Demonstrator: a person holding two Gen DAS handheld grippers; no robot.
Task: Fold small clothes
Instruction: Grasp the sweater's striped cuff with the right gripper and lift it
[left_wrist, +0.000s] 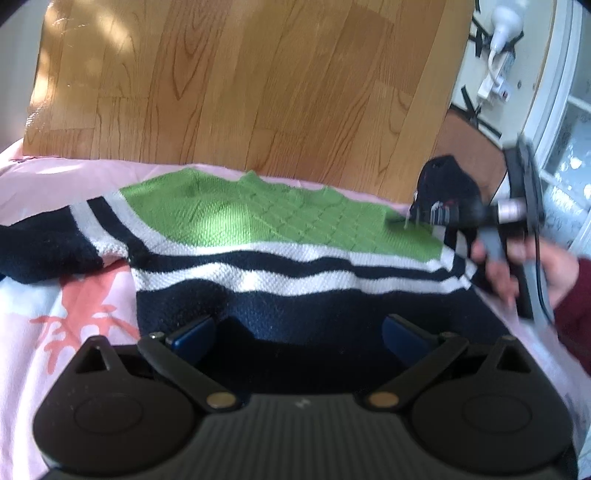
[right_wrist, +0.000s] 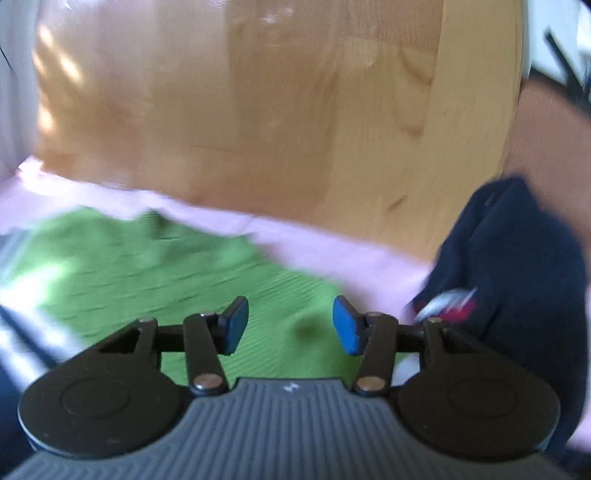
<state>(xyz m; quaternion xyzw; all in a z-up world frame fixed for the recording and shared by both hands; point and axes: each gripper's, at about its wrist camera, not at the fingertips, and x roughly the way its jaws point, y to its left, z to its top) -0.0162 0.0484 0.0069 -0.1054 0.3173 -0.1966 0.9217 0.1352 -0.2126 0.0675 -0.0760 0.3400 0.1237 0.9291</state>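
Observation:
A small knit sweater (left_wrist: 280, 236) lies flat on a pink sheet (left_wrist: 55, 295). It has a green upper part, white and navy stripes, and a navy lower part. Its left sleeve (left_wrist: 40, 251) lies out to the left. My left gripper (left_wrist: 297, 332) is open over the navy hem. In the left wrist view my right gripper (left_wrist: 417, 214) is at the sweater's right side, by the raised navy right sleeve (left_wrist: 447, 184). In the right wrist view my right gripper (right_wrist: 290, 325) is open over the green part (right_wrist: 147, 266), with the navy sleeve (right_wrist: 517, 266) to its right. That view is blurred.
A wooden headboard (left_wrist: 258, 81) stands just behind the sheet's far edge. A white lamp and cables (left_wrist: 498, 44) are at the far right. A hand in a dark red cuff (left_wrist: 535, 273) holds the right gripper. The sheet has a coral print (left_wrist: 81, 314) at the left.

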